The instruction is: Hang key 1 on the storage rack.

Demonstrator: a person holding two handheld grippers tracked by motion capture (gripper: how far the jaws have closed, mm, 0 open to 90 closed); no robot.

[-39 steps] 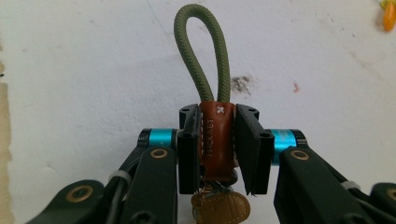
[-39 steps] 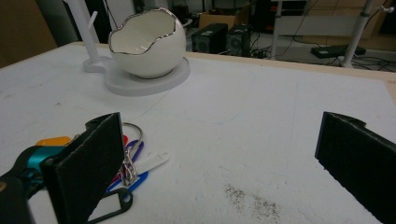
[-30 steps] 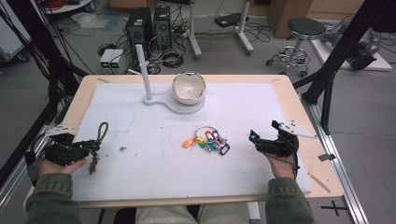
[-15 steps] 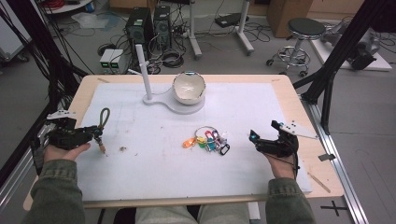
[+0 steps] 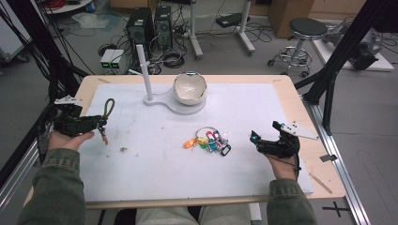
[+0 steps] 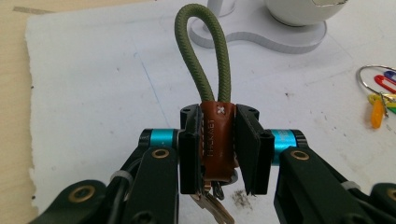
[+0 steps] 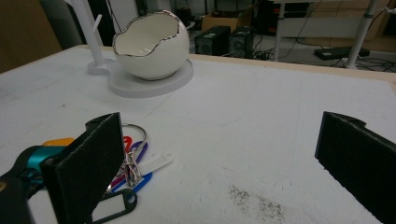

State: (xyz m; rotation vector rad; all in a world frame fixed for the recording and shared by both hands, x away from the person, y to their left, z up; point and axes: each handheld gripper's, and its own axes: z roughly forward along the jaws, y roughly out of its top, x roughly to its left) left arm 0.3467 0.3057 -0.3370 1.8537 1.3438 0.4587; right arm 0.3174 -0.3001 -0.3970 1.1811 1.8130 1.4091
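One key fob (image 6: pixel 215 140) of stitched brown leather, with a round olive cord loop (image 6: pixel 201 51) rising beyond the pads and one brass key hanging beneath, sits clamped in the left claw (image 6: pixel 218 149), lifted off the white table (image 5: pixel 155 173). Ahead stands one glossy eggshell-shaped bowl (image 6: pixel 303 9) on a flat white stand. The right claw (image 7: pixel 233 163) gapes wide, holding nothing; one bunch of coloured plastic tags (image 7: pixel 135 170) on a metal ring lies beside its left pad.
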